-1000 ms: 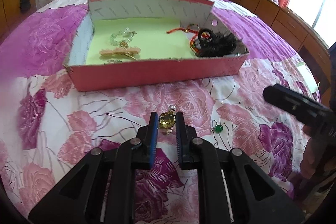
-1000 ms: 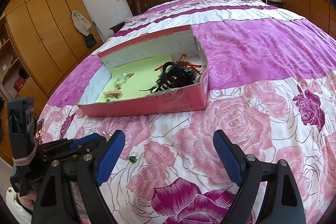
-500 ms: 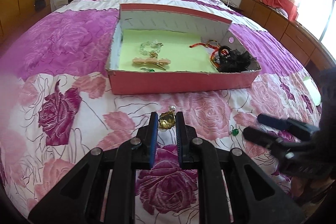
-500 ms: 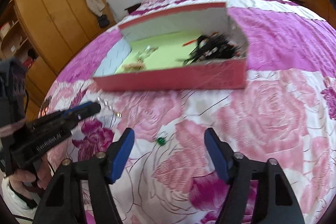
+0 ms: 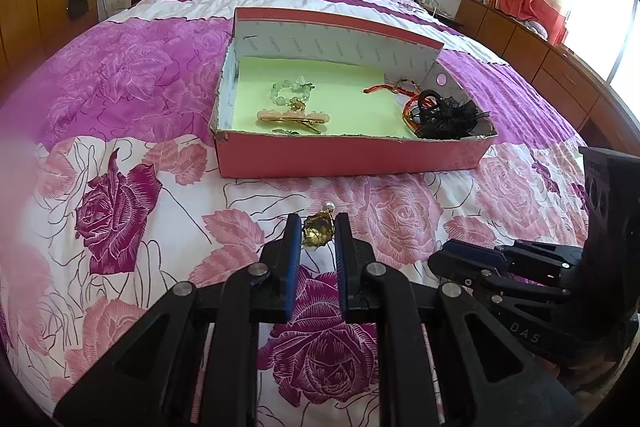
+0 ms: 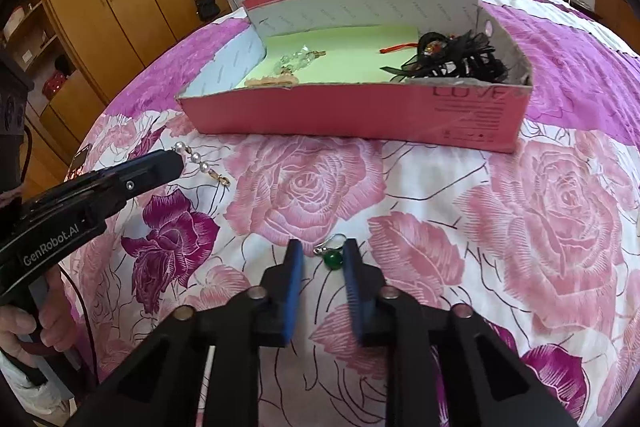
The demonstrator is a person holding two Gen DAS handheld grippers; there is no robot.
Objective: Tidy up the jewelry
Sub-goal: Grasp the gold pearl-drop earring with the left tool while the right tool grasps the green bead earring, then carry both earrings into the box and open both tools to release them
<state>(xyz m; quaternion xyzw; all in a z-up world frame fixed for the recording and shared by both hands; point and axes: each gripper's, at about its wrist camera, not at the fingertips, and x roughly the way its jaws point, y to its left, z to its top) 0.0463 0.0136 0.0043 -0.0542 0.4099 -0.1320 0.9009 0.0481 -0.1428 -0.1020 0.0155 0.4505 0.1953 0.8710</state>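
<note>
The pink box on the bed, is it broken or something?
A bit. The pink box has a ragged, torn top edge along its near wall, and its far right corner is folded inward. Inside, the black ribbon tangle is heaped in one corner. Nothing has spilled.

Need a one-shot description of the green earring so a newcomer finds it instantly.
Start at the pink box on the rose bedspread, then come toward the camera to the right gripper. The green earring, a round green bead on a silver hook, lies between its blue jaws, which have just been closing; nearby pieces are pearl and gold.
</note>
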